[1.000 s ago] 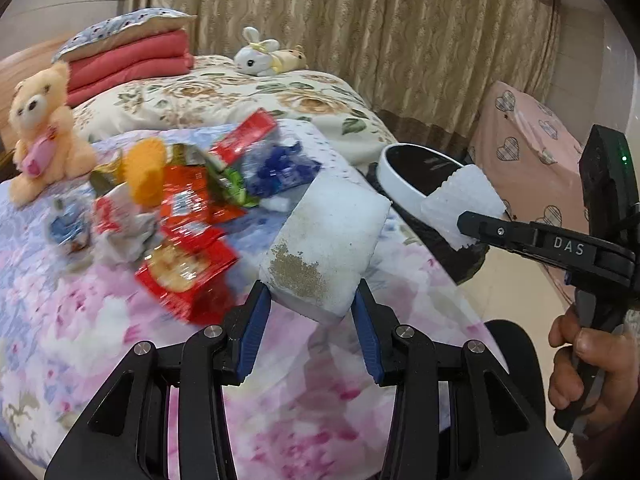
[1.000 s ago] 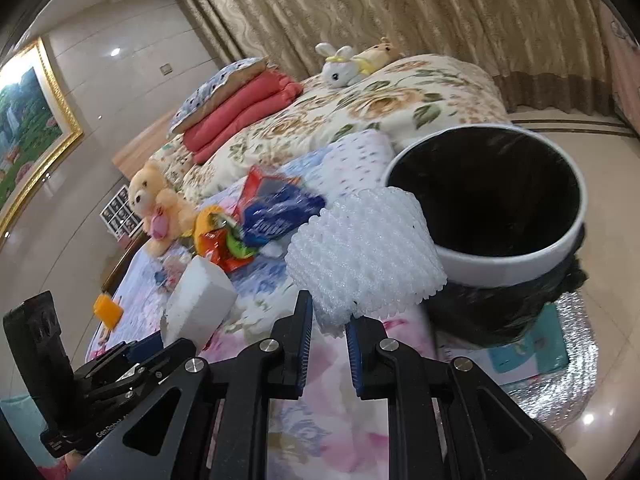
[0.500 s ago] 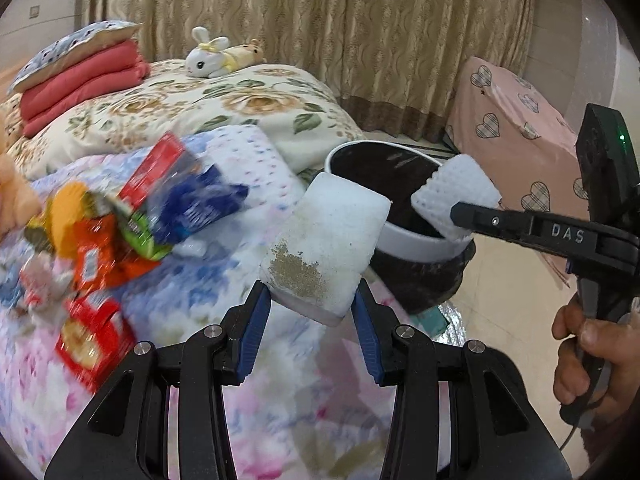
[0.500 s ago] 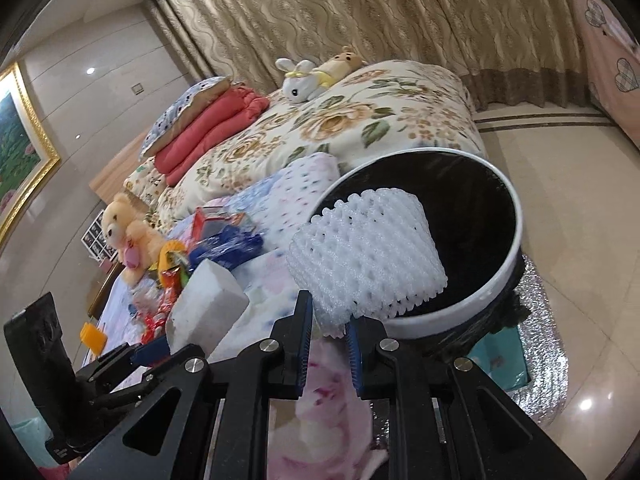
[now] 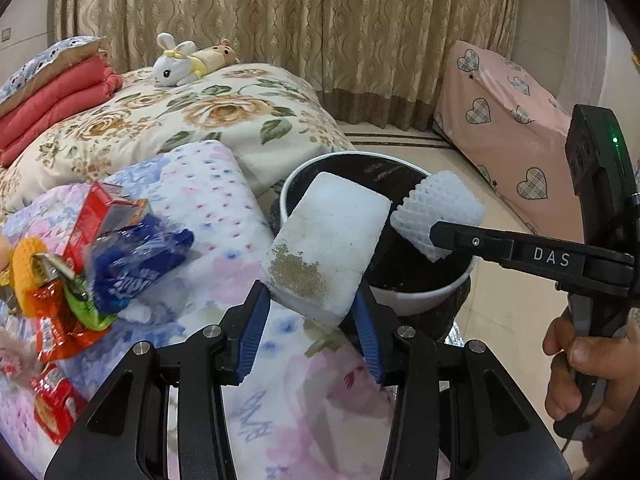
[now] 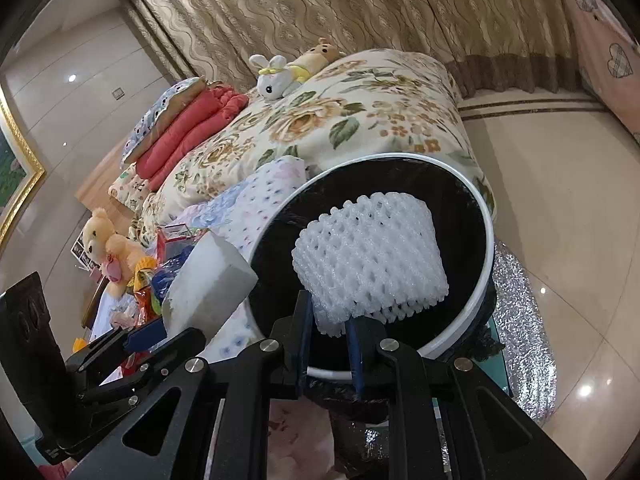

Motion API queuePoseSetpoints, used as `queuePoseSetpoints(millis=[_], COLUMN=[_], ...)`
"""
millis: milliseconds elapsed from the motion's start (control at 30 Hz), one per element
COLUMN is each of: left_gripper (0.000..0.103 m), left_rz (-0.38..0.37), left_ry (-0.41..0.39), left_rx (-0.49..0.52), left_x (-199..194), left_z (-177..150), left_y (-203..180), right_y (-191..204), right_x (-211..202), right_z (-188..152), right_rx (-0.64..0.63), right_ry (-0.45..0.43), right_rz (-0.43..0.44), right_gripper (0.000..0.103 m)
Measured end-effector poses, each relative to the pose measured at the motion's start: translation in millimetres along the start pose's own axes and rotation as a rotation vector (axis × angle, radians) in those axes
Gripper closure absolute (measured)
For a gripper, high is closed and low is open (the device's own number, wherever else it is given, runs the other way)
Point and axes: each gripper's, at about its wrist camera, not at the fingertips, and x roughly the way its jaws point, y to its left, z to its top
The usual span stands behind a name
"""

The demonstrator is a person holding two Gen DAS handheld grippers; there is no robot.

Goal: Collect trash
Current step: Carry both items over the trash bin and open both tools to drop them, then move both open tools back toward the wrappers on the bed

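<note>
Both held items are now carried over the bin's mouth, whereas one second earlier they were seen over the flowered quilt beside the wrappers; the wrapper pile has shifted toward the left edge of the left wrist view.

Left wrist view, left to right: snack wrappers (image 5: 80, 264) are seen at left centre, lying on the quilt (image 5: 224, 216). At lower centre the left gripper (image 5: 312, 320) is clenched on a white foam block (image 5: 328, 248), whose speckled brown patch faces the camera; the block's upper end overlaps the near rim of the bin (image 5: 420, 300). At right centre the right gripper (image 5: 434, 236) is clamped on a white foam fruit net (image 5: 440, 208), held above the bin's dark interior. A hand (image 5: 588, 364) is seen at the lower right on that gripper's handle.

Right wrist view, left to right: a teddy bear (image 6: 108, 248) is noted at left centre, the foam block at centre left, just outside the bin's white rim. At centre the net is held over the black liner, one corner pinched between the nearly closed blue pads.
</note>
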Motion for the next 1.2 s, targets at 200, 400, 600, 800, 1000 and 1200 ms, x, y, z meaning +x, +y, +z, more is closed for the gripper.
queuePoseSetpoints(millis=[200, 400, 600, 800, 1000, 1200], left_gripper=[0.06, 0.056, 0.04, 0.034, 0.033, 0.033], left_rz=[-0.008, -0.018, -0.015, -0.009, 0.003, 0.023], left_ry=[0.015, 0.026, 0.028, 0.026, 0.017, 0.011], left_rx=[0.008, 0.011, 0.016, -0.014, -0.058, -0.116], left_x=[15, 24, 25, 18, 1, -21], left_z=[10, 17, 17, 9, -12, -40], left_y=[-5, -8, -11, -5, 11, 32], right_y=[-11, -15, -18, -18, -4, 26], right_x=[7, 11, 14, 8, 0, -5], right_z=[5, 11, 13, 9, -1, -19], right_rx=[0.027, 0.033, 0.048, 0.064, 0.052, 0.002], right_ry=[0.019, 0.032, 0.044, 0.031, -0.003, -0.042], right_rz=[0.004, 0.003, -0.001, -0.001, -0.001, 0.007], right_gripper=[0.086, 0.083, 0.065, 0.058, 0.037, 0.022])
